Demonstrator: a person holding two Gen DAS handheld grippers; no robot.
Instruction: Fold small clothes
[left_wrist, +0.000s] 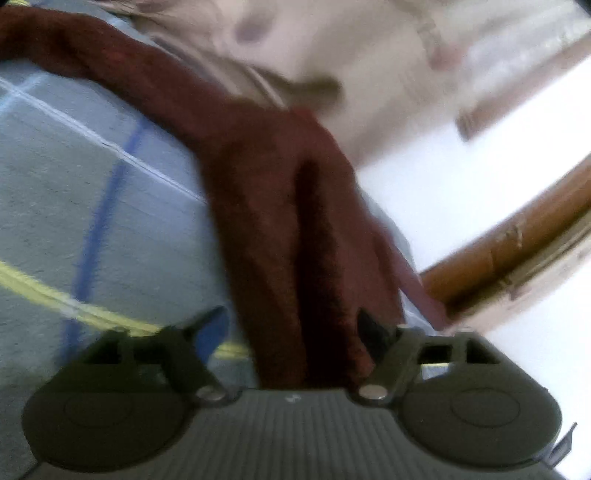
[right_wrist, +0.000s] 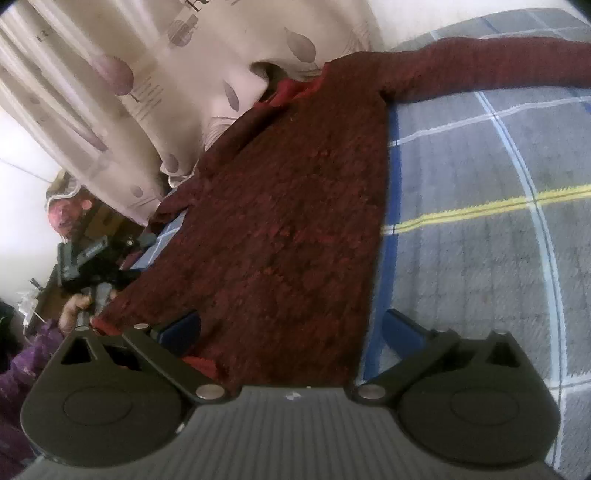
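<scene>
A dark maroon knitted sweater (right_wrist: 288, 206) lies spread on a grey plaid blanket (right_wrist: 480, 258). One sleeve (right_wrist: 491, 62) stretches away to the upper right. My right gripper (right_wrist: 291, 325) is open, its jaws wide apart on either side of the sweater's bottom hem. In the blurred left wrist view, my left gripper (left_wrist: 291, 325) is open, with a bunched part of the sweater (left_wrist: 295, 221) lying between its jaws. The sweater's sleeve (left_wrist: 92, 48) runs off to the upper left.
A cream curtain with leaf prints (right_wrist: 122, 81) hangs behind the sweater. A wooden rail (left_wrist: 517, 243) runs along the right in the left wrist view. Clutter and a purple cloth (right_wrist: 22, 362) sit at the left edge. The other gripper with a hand (right_wrist: 85, 295) shows there.
</scene>
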